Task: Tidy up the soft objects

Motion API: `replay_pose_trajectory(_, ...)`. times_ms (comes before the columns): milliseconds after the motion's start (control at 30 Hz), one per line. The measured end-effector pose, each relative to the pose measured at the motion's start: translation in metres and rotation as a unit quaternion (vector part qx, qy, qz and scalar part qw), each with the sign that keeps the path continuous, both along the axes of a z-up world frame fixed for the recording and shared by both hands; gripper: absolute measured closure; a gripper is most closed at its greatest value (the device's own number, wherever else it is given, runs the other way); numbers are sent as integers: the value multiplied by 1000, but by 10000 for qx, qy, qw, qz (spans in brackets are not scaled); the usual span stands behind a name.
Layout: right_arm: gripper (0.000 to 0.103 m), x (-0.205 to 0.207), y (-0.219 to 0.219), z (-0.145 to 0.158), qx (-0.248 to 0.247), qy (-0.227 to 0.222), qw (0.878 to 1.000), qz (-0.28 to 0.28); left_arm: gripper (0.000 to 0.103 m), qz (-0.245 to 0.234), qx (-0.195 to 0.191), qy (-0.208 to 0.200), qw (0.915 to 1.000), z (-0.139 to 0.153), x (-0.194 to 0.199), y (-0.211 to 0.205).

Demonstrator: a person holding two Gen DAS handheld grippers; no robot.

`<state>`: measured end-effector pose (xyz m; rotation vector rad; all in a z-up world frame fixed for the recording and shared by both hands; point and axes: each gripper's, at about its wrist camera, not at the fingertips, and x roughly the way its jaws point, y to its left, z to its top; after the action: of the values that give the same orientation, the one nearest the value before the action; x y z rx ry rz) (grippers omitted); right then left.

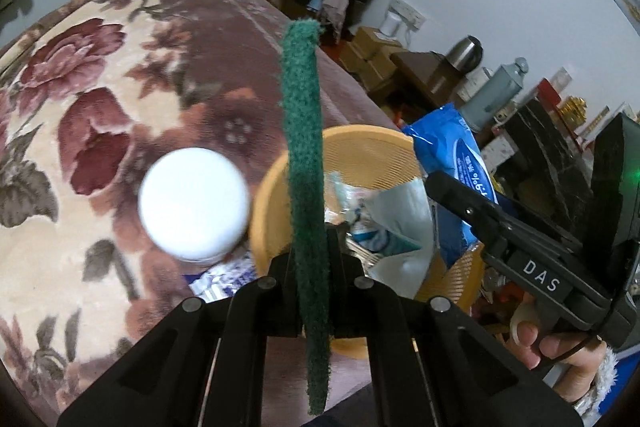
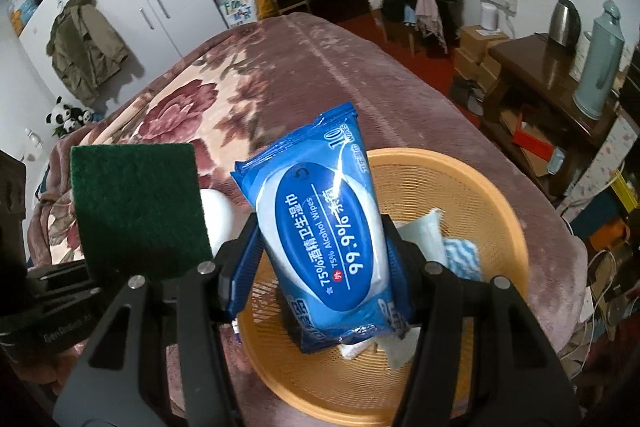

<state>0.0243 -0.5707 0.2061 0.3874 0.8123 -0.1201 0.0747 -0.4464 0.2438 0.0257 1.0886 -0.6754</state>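
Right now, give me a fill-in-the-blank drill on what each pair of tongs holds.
1. The left tongs grip a ____ scouring pad.
2. The right tongs grip a blue pack of alcohol ____.
3. Below the pack sits an ____ mesh basket.

Missing words: green; wipes; orange

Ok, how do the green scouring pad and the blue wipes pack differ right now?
The green scouring pad is a thin, flat, matte sheet in the left hand-held gripper; the blue wipes pack is thick, glossy and printed, in the right hand-held gripper. Both are held above the orange basket.
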Motion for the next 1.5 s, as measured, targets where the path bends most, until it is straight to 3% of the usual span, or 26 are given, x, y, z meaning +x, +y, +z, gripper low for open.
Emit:
replay_pose_trajectory(733, 43, -21, -48, -16, 200, 179, 9980, -563, 96, -808, -99, 436, 9957, -35, -18, -66)
replay_pose_trajectory(767, 41, -21, -51, -18, 278, 199, 9978, -576, 87, -808, -45, 448, 9957, -37, -18, -67)
replay_pose_trajectory(800, 39, -20, -53, -21, 359, 235, 9973, -593, 58, -768, 3, 458, 9960, -39, -18, -68)
replay_pose_trajectory(833, 30, -19, -57, -25, 482, 279, 9966, -615, 39, -693, 13, 463, 9965, -40, -17, -67)
replay_pose_trajectory(867, 19, -19, -61, -29, 608, 349, 9953, -675, 7, -611, -45, 444, 9971, -40, -17, -65)
replay_pose_trajectory(900, 16, -19, -64, -33, 661, 422, 9941, -746, 0, -521, -147, 400, 9977, -39, -17, -62)
replay_pose_trajectory(1133, 1, -33, -74, -34, 864, 291, 9918, -894, 1, -440, -198, 239, 9986, -33, -15, -57)
replay_pose_trajectory(1500, 0, -48, -73, -33, 847, 128, 9912, -1006, 1, -411, -106, 11, 9991, -35, -17, -55)
